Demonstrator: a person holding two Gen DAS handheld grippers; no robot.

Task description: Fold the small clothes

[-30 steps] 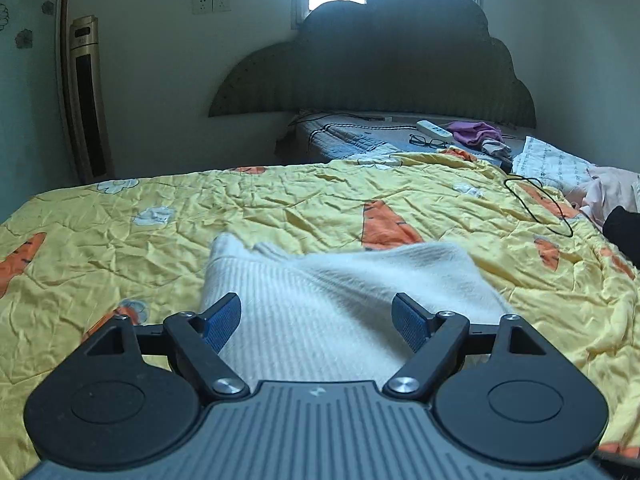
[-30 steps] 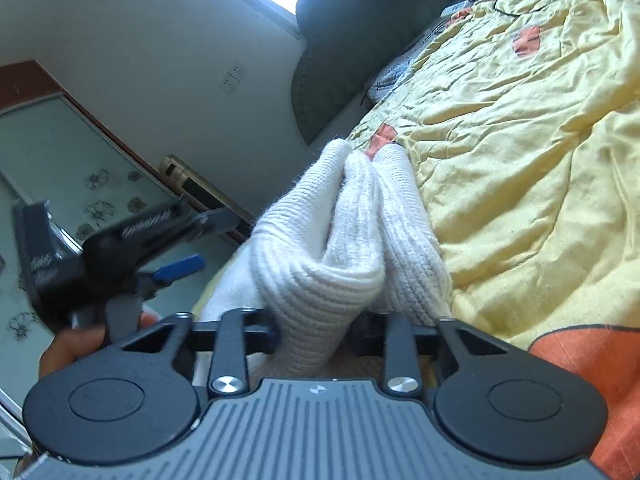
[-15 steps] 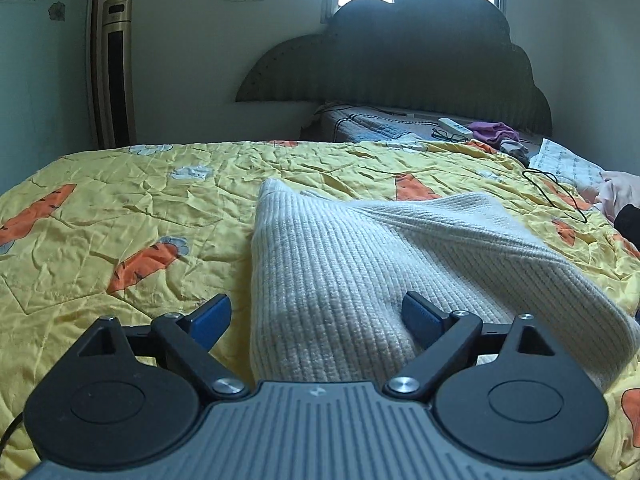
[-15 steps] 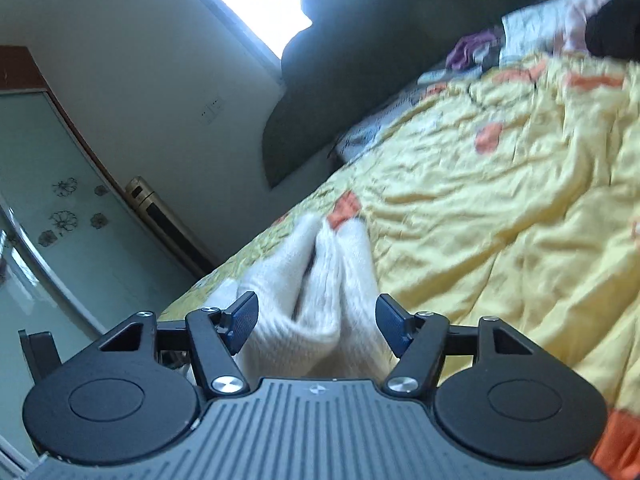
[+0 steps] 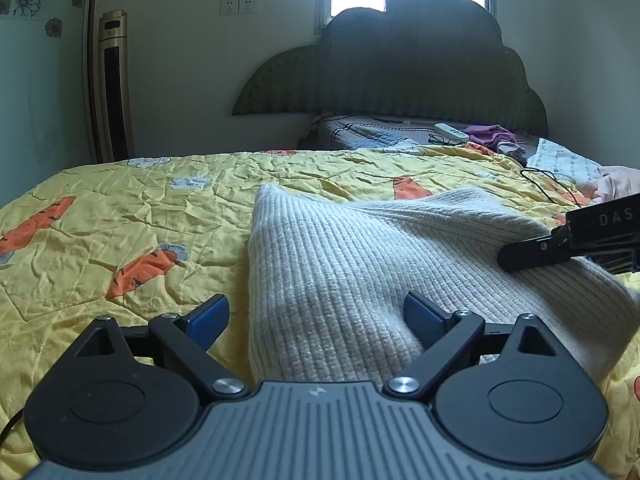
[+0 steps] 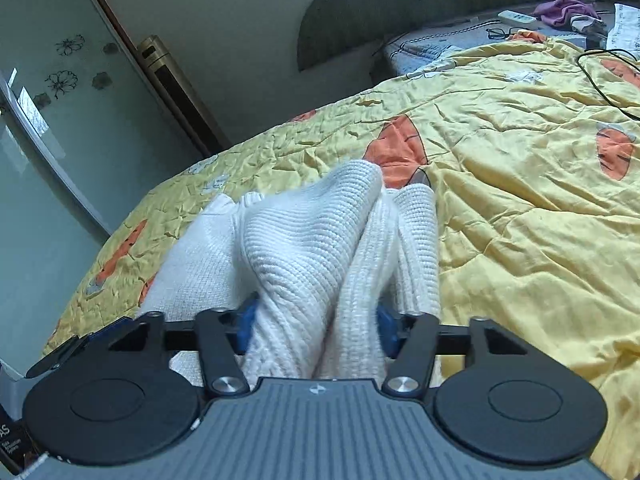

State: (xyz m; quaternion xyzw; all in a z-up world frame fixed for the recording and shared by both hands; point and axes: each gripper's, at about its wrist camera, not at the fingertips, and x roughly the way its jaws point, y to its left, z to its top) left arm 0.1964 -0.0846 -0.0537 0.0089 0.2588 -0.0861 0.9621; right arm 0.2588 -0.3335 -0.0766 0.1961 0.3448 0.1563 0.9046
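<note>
A white ribbed knit sweater [image 5: 344, 264] lies on the yellow carrot-print quilt [image 5: 120, 208]. My left gripper [image 5: 316, 320] is open, its blue pads either side of the sweater's near edge, not gripping it. My right gripper [image 6: 314, 328] has its blue pads pressed against a bunched fold of the sweater [image 6: 320, 240] and is shut on it. In the left wrist view the right gripper [image 5: 568, 240] comes in from the right, over the sweater's right side.
Dark padded headboard [image 5: 400, 72] and window at the back. A remote, glasses [image 5: 444, 138], purple cloth [image 5: 488, 134] and a black cable [image 5: 552, 188] lie at the bed's far right. A tall floor-standing unit [image 5: 114, 88] stands by the left wall.
My right gripper opened half a second ago and has now shut on the bunched sweater fold again. My left gripper stays open. The sweater now lies flatter in front of it.
</note>
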